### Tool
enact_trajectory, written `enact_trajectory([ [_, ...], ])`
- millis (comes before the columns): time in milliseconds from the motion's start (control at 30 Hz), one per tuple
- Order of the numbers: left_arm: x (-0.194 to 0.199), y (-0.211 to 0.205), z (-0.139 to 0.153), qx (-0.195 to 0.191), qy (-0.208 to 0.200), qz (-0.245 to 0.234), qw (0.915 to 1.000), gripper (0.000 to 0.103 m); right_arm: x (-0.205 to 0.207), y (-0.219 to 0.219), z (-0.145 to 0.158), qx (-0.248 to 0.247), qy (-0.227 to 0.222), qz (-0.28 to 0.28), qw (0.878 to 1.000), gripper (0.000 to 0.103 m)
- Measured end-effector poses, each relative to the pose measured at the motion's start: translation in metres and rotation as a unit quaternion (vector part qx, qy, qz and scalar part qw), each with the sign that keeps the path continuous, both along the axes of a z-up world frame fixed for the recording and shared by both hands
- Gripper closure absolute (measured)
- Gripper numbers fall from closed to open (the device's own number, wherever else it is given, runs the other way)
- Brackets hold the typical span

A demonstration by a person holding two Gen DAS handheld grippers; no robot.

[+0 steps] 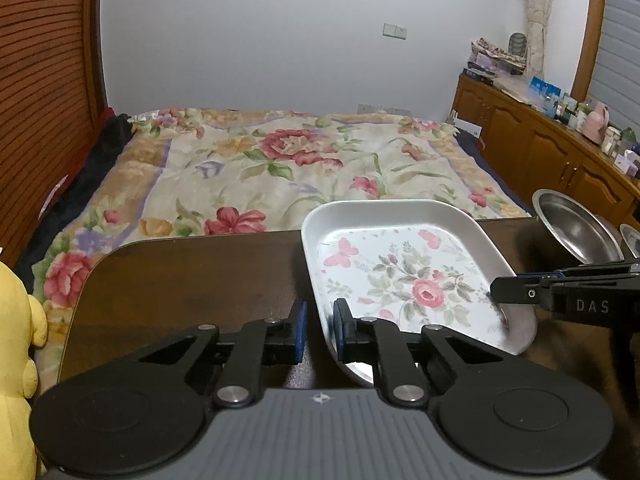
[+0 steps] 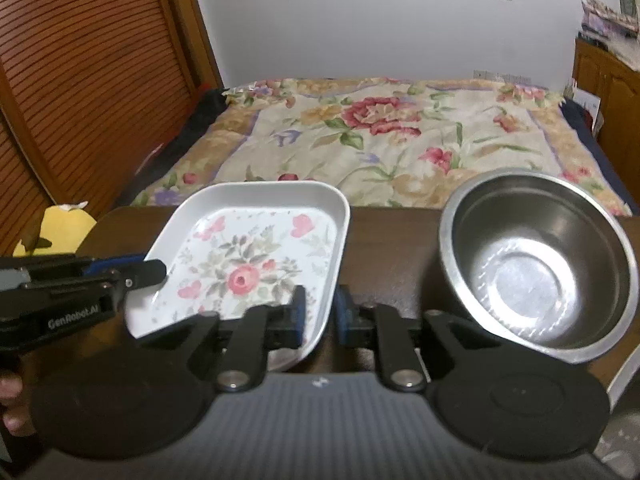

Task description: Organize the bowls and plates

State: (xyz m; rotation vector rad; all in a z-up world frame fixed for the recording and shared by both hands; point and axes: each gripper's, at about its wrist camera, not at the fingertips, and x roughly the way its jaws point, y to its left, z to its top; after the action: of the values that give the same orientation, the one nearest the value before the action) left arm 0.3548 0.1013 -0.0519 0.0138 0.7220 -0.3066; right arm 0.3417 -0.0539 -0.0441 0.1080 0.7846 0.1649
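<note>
both grippers clamped on the floral plate's opposite rims

the square floral plate (image 1: 412,276) sits on the dark wooden worktop (image 1: 192,276), near its far edge by the bed (image 1: 280,160), and looks tilted, its near edge low. the left gripper (image 1: 320,330) has closed its blue pads over the plate's left rim, one pad outside and one inside. the right gripper (image 2: 320,314) bites the right rim in the same manner. each gripper shows in the other's view as a dark tool reaching in from the side, so the plate lies between the two hands, held at two opposite sides.

a steel bowl (image 2: 540,264) stands just to the right of the plate, closer to the right gripper, apart from the plate's rim. a second metal rim shows behind it in the left view, too cut off to identify.

the coming move likely turns on this: the plate must travel level across to the bowl's side, and both hands have to move together or the rim could twist out of one grip.
</note>
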Motion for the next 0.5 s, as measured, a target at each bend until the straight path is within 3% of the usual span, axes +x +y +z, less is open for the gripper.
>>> enact_trajectory([
  [200, 0.0050, 0.0011, -0.0005, -0.018, 0.005, 0.007, 0.9998, 0.089, 0.0027, -0.0020, -0.0034, 0.011, 0.000, -0.004, 1.000, 0.095],
  [500, -0.0010, 0.0005, 0.0031, -0.006, 0.013, 0.016, 0.9998, 0.093, 0.0032, -0.0025, -0.0038, 0.014, 0.004, 0.010, 1.000, 0.095],
])
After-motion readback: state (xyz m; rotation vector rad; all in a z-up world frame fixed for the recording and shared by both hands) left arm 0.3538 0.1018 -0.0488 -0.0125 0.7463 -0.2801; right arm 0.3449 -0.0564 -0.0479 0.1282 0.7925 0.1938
